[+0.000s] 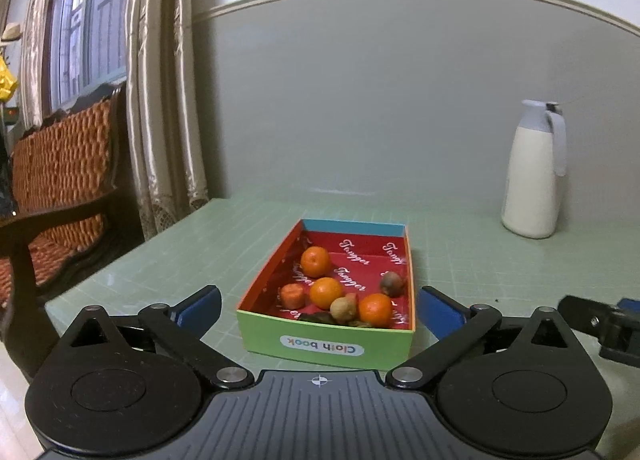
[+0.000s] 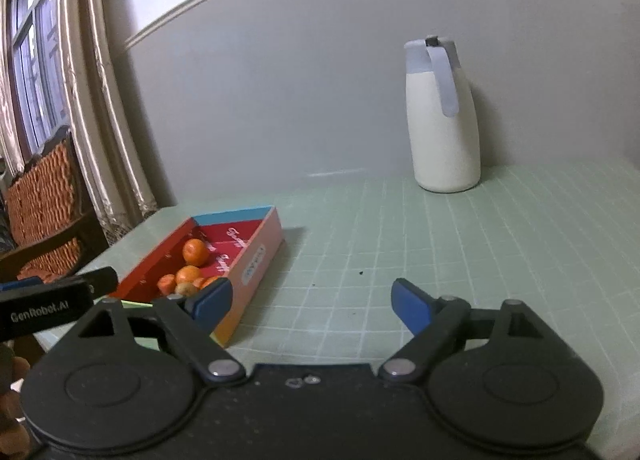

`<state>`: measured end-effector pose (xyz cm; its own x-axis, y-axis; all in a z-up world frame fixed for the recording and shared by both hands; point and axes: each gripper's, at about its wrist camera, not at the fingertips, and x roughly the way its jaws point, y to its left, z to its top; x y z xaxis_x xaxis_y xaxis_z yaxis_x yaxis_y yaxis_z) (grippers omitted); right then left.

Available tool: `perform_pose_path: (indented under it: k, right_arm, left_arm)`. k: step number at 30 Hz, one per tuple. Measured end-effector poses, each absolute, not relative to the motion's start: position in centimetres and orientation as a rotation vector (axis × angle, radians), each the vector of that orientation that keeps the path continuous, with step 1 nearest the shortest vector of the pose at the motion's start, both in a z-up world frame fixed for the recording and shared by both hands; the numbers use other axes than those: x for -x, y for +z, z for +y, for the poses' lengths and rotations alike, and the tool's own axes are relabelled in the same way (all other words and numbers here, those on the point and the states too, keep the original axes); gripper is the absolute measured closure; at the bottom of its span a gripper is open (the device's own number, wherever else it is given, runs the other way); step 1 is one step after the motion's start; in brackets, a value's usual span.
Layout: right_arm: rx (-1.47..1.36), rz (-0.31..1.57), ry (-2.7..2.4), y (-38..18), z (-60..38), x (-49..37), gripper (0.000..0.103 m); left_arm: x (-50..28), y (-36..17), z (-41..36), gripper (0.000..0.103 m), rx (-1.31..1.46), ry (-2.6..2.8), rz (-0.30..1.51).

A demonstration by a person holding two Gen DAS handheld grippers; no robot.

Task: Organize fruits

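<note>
Left wrist view shows an open cardboard box [image 1: 326, 348] on a green gridded worktop [image 1: 192, 256]. Inside the box lie three oranges, the nearest one [image 1: 375, 310] by the front wall, plus a small carrot-coloured piece [image 1: 293, 296] and two brownish fruits. The left gripper [image 1: 320, 310] hangs just before the box, jaws wide apart and empty. The right gripper [image 2: 312, 302] sits right of the box, jaws apart, holding nothing. A white jug [image 2: 442, 116] stands well behind the box.
</note>
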<state>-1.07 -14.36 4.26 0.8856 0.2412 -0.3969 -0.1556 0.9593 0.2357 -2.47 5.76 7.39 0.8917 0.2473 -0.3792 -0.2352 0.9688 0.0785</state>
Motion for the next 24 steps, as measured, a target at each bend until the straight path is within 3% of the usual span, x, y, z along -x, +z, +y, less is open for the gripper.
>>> perform_pose_path:
  k: [24]
  right_arm:
    - [-0.143, 0.380, 0.266, 7.4, -10.4, 3.8, 0.016]
  left_arm:
    - [5.5, 9.7, 7.7, 0.000, -0.015, 0.279, 0.386]
